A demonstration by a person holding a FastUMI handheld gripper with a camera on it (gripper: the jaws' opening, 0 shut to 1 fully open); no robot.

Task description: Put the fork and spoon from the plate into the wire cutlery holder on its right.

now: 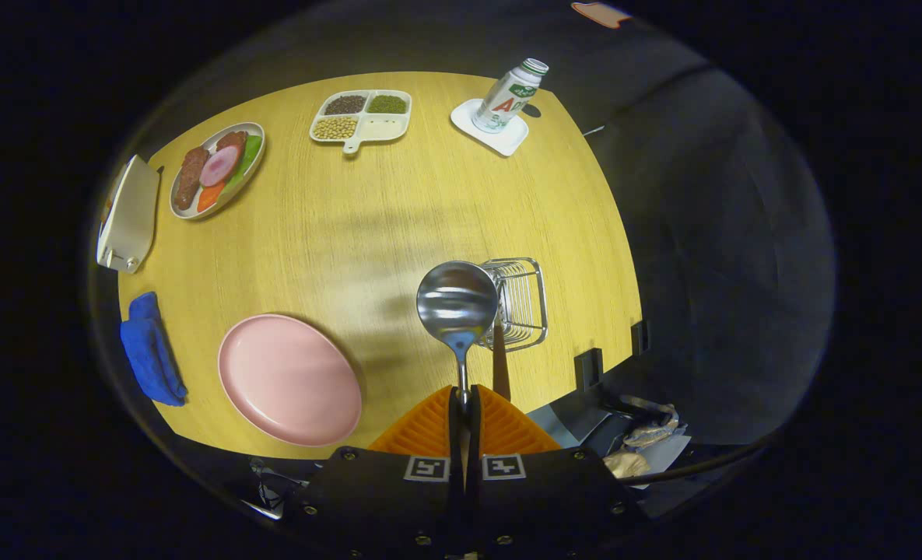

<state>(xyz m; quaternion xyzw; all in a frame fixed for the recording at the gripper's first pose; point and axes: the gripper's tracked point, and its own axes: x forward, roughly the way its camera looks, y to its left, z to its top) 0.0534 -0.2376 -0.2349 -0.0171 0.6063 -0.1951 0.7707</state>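
My gripper (464, 398) is shut on the handle of a steel spoon (457, 302), held high above the table with the bowl pointing forward. The spoon's bowl overlaps the left side of the wire cutlery holder (521, 303), which stands on the wooden table just beyond and right of my fingers. A brown handle (500, 364) sticks out of the holder toward me, beside the spoon's stem. The pink plate (289, 379) lies left of my fingers with nothing on it.
A blue cloth (149, 350) lies left of the plate. Farther back are a plate of food (216, 169), a white box (128, 215), a divided tray of beans (361, 117) and a bottle (510, 95) on a white coaster. The table's right edge (624, 257) runs close behind the holder.
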